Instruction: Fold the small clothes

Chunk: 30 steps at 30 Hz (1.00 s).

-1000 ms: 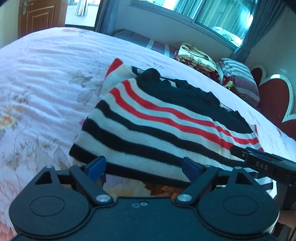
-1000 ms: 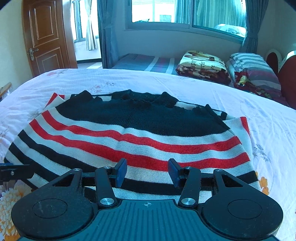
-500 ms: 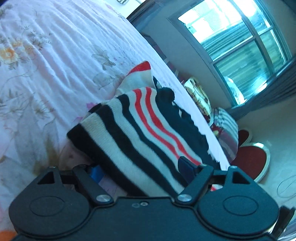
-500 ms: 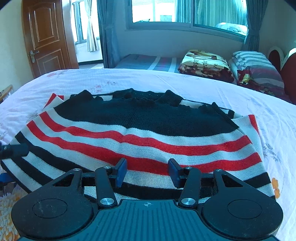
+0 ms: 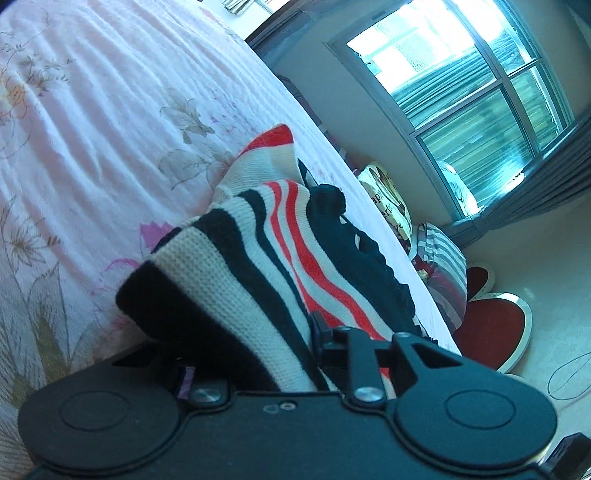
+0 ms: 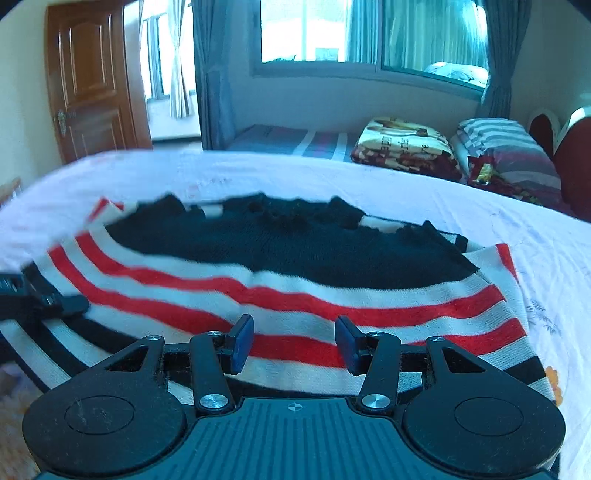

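A small knitted sweater [image 6: 295,280] with black, white and red stripes lies on the pink floral bed sheet [image 6: 480,206]. My left gripper [image 5: 255,350] is shut on the sweater's [image 5: 236,266] bottom left edge, and the fabric bulges up over its fingers. It also shows at the left edge of the right wrist view [image 6: 40,299]. My right gripper [image 6: 293,347] is open just above the sweater's bottom hem, with its fingers apart and nothing between them.
Folded blankets and pillows [image 6: 406,147] lie at the far side of the bed under the window [image 6: 332,33]. A red heart-shaped headboard [image 5: 491,332] stands to the right. A wooden door [image 6: 92,92] is at the far left.
My left gripper has tilted, closed on the sweater's left edge and raised it. My right gripper has moved forward slightly over the hem and stays open.
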{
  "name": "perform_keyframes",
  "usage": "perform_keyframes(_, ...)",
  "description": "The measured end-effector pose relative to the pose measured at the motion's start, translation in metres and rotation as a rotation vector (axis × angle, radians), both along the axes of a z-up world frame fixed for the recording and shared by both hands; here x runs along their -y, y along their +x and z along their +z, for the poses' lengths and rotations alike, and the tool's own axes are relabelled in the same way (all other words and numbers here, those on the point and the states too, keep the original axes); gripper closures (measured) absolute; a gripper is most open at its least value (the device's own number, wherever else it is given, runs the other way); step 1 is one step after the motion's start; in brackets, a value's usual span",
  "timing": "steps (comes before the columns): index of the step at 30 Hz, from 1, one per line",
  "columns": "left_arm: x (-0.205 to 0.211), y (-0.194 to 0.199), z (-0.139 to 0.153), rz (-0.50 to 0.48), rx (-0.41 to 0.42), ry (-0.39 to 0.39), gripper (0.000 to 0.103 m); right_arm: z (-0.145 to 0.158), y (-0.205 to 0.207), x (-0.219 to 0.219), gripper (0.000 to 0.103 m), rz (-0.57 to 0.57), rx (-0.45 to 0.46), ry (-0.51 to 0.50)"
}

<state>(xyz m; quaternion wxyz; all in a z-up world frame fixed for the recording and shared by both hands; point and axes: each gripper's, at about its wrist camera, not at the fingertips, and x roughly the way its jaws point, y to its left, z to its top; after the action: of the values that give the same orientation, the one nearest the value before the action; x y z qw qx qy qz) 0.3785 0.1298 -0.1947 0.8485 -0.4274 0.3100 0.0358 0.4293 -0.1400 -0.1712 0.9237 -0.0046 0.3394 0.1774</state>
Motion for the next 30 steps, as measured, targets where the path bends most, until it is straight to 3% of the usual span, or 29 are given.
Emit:
perform_keyframes(1,0.000,0.000,0.000,-0.002,0.001,0.005,0.079,-0.006,0.003,-0.006,0.054,0.026,-0.028,-0.028)
perform_keyframes(3,0.000,0.000,-0.001,0.004,0.002,0.003,0.079,-0.014,-0.001,-0.015,0.054,0.054,0.011,-0.104)
perform_keyframes(14,0.007,-0.002,0.017,-0.008,0.044,0.065,0.085,-0.021,-0.007,-0.015,0.054,0.053,0.040,-0.109)
perform_keyframes(20,0.022,-0.002,0.042,-0.065,0.125,0.177,0.085,-0.017,-0.006,-0.010,0.054,0.047,0.024,-0.078)
perform_keyframes(25,0.051,0.007,0.074,-0.181,0.212,0.310,0.085,-0.012,-0.004,-0.003,0.053,0.045,0.012,-0.055)
perform_keyframes(30,0.096,0.023,0.097,-0.318,0.292,0.399,0.085,0.003,-0.005,0.042,0.053,-0.095,0.002,0.036)
